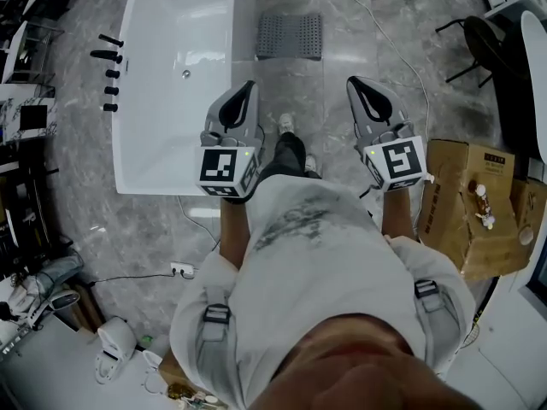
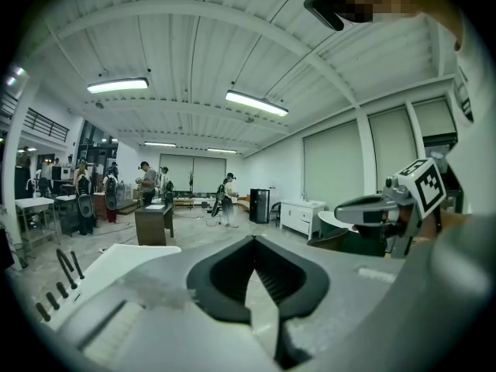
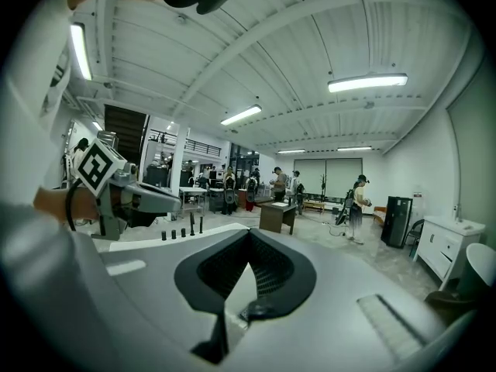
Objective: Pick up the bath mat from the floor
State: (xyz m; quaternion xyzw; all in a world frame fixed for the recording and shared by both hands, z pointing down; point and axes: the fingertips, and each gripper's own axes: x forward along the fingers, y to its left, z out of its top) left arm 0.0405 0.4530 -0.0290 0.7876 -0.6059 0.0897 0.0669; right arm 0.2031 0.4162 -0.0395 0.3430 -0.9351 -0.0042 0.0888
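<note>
We carry the left gripper (image 1: 249,87) and right gripper (image 1: 354,84) clenched on nothing and almost level, we judge because the mat (image 1: 290,36) lies flat on the floor well ahead, beside the tub (image 1: 171,75), too far to grasp yet.

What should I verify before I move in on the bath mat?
1. Bath mat found, lying flat beside the bathtub: ok.
2. Left gripper empty: ok.
3. Right gripper empty: ok.
4. Fingers apart for a grasp: not ok, both pairs are shut.
5. Grippers down at the mat: not ok, both are held out in front, well short of it.
6. White cable off the mat: ok, it runs to the mat's right, apart from it.
</note>
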